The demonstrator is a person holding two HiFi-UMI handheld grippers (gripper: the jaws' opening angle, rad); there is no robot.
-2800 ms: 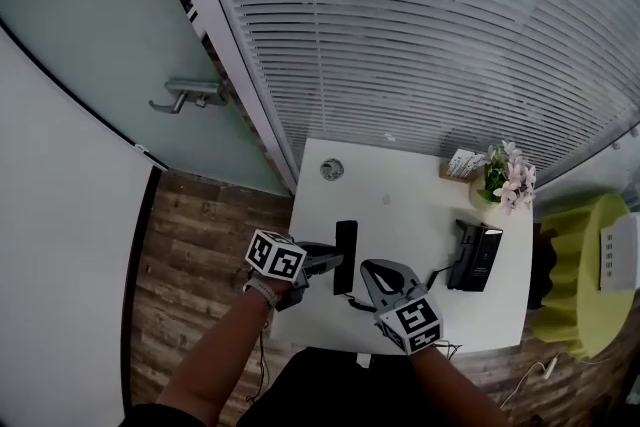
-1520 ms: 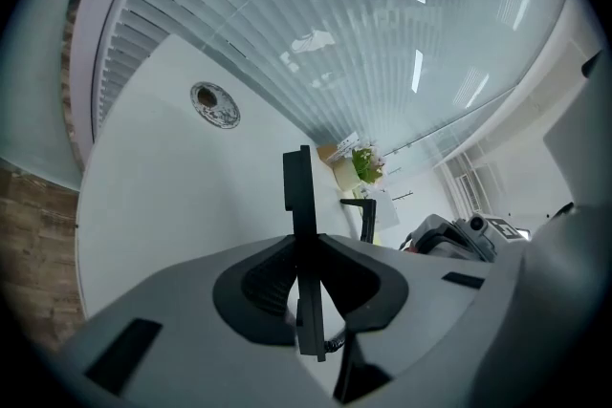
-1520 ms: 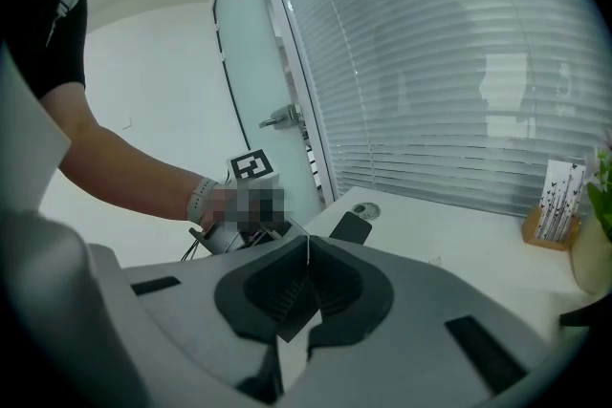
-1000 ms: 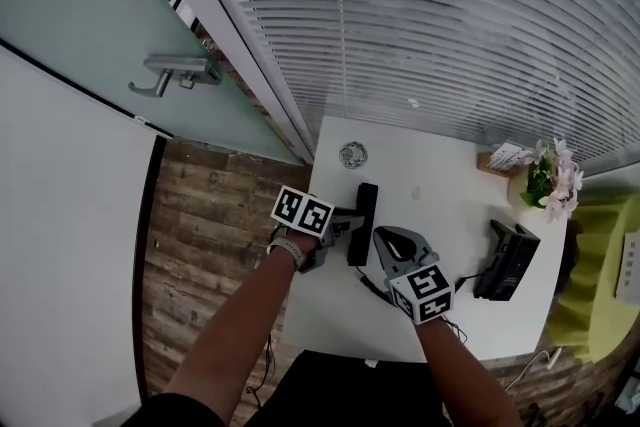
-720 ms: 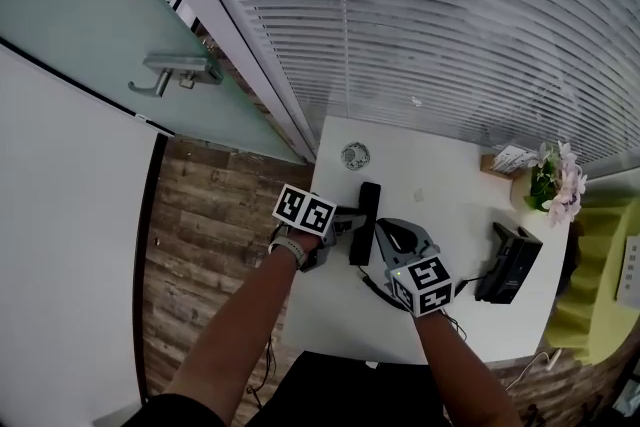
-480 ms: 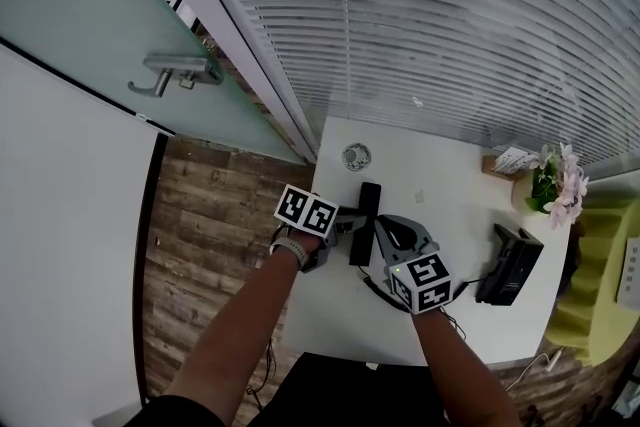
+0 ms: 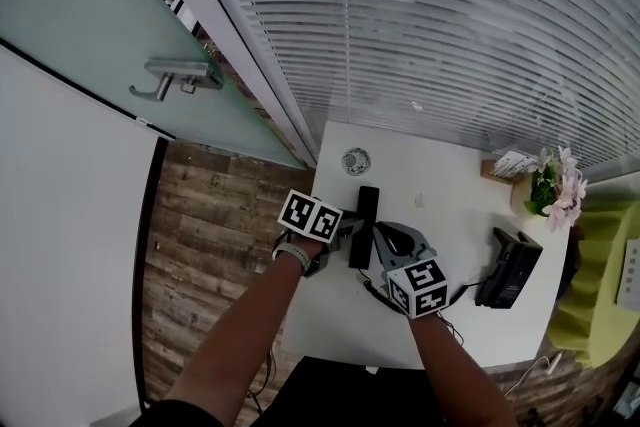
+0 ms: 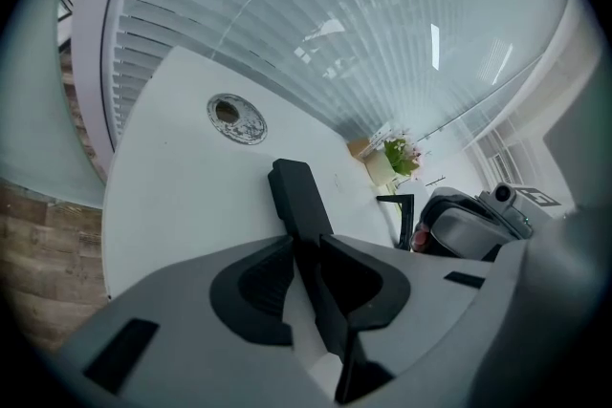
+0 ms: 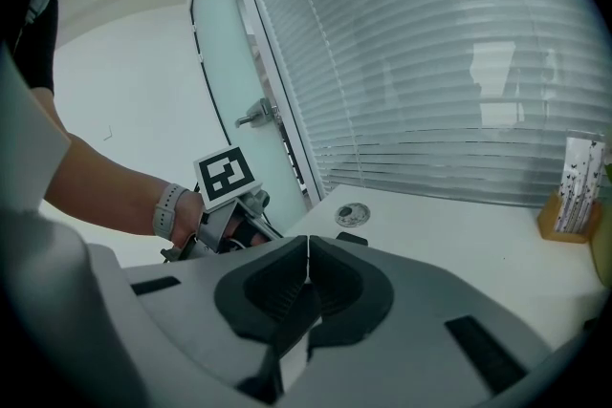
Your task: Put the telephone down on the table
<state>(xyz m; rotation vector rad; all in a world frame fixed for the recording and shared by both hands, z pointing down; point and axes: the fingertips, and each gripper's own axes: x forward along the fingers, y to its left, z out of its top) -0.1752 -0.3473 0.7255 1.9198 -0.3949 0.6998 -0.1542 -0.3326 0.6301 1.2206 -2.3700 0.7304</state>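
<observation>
Telephone handset [image 7: 363, 223] sits near the round grommet [image 7: 354, 160] on the white counter [image 7: 445, 215], one end pointing at it. The other end is between the left gripper [image 8: 304, 244] fingers [image 8: 253, 287], which are closing and press it from both sides. Farther right of the grommet, the right gripper [image 9: 308, 265] has its fingers shut together, empty.

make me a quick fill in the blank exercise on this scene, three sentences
1. The handset is ____ in colour.
2. In the head view the phone base stands to the ____ of the handset.
3. The right gripper, its jaws together, holds ____.

Missing words: black; right; nothing.
</observation>
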